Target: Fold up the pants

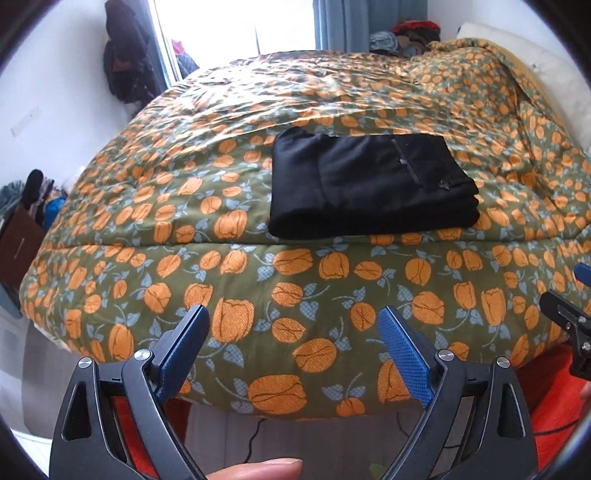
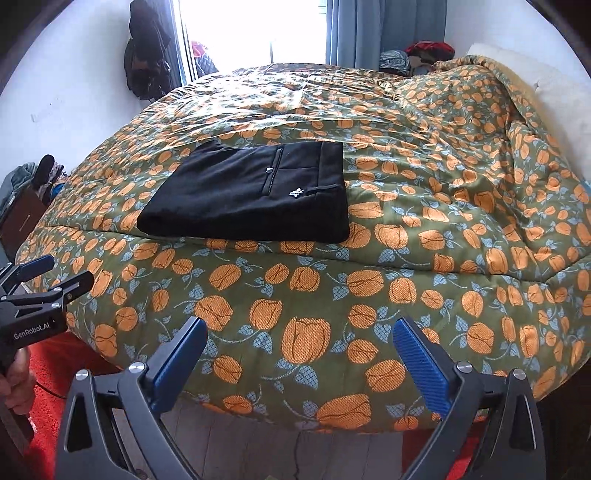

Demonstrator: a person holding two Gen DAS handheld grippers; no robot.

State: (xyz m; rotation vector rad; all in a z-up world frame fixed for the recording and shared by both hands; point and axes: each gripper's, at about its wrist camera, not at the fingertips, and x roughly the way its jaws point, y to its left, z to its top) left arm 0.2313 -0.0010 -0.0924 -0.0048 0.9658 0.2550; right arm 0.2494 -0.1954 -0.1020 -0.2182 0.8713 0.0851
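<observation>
Black pants (image 1: 369, 184) are lying folded into a compact rectangle on the bed (image 1: 295, 295), near its front edge, on top of the green quilt (image 2: 406, 258) with orange flower print. Back pocket, zipper and a small white logo (image 2: 296, 191) are facing up. Nothing is touching the pants.

Left hand-held gripper (image 1: 293, 321) is hanging off the front of the bed, jaws spread wide, nothing between the blue pads (image 1: 402, 354). Right hand-held gripper (image 2: 299, 332) is doing the same: jaws wide apart, holding nothing, hovering in front of the quilt's hanging edge. Both are well apart from the pants.

In the right wrist view the left tool is showing at the left edge. Part of a thumb (image 1: 258, 469) is showing at the bottom of the left wrist view.

Window (image 2: 258, 26) with blue curtains (image 2: 369, 29) is sitting behind the bed, dark clothes (image 2: 144, 55) hanging on the wall to the left. Red rug (image 2: 48, 406) is lying on the floor below.
</observation>
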